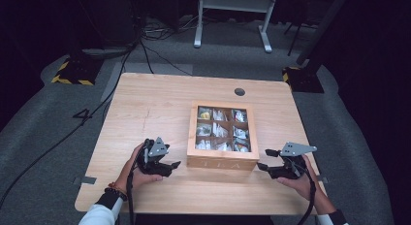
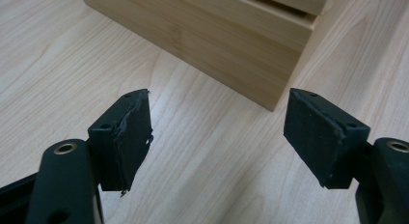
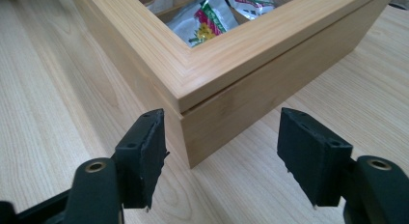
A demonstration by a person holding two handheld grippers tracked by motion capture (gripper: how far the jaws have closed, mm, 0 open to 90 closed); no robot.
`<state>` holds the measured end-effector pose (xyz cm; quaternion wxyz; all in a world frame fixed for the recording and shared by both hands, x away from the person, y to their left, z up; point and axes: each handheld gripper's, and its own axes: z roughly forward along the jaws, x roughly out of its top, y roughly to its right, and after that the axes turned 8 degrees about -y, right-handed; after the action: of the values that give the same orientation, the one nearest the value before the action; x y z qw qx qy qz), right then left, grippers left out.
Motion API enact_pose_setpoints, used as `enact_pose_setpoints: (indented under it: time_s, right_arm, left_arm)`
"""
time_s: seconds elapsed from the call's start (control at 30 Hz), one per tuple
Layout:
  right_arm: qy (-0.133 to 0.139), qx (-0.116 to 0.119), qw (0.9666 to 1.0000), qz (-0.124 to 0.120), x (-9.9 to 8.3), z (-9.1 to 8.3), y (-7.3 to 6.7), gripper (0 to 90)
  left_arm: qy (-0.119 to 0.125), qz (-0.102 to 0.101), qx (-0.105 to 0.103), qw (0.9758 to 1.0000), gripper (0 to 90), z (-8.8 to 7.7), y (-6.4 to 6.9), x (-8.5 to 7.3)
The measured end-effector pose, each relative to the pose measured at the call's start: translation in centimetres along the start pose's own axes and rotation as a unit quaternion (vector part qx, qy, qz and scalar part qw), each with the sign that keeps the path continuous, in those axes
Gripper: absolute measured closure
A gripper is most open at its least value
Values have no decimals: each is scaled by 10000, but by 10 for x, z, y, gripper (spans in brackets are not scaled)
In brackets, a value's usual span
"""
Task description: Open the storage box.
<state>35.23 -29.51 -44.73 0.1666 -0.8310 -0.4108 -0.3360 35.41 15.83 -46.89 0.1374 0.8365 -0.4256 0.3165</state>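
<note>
Both my grippers, left (image 1: 170, 165) and right (image 1: 262, 166), gape wide, empty, flanking the tea box (image 1: 222, 161); lid probably closed, so square onto its front corners evenly.

table (image 1: 145, 104): pale wood, smooth, matt grain
tea box (image 3: 231, 74): light bamboo-like wood, smooth satin finish
sachets (image 3: 202, 21): glossy printed foil or plastic
left gripper (image 2: 217, 132): matt black plastic, pads rough and frayed
floor (image 1: 339, 137): grey carpet
</note>
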Motion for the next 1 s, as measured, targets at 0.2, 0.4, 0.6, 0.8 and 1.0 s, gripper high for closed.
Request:
enact_pose_setpoints:
  time_s: [0.2,0.4,0.6,0.8,1.0]
  right_arm:
    - [-45,-102,9999,58,1,2,-1,399]
    - [53,-100,9999,2,4,4,-7,469]
    - [130,-99,9999,-55,6,5,-10,491]
    - [212,-111,9997,-62,9,4,-12,491]
    - [250,-154,9995,-97,12,3,-14,491]
  left_arm:
    - [88,25,65,9999,256,3,1,8]
    - [138,-10,65,9999,239,3,2,15]
    - [173,-7,129,9998,236,1,2,15]
    - [207,56,109,9997,229,0,3,16]
    - [262,85,84,9996,216,-1,4,21]
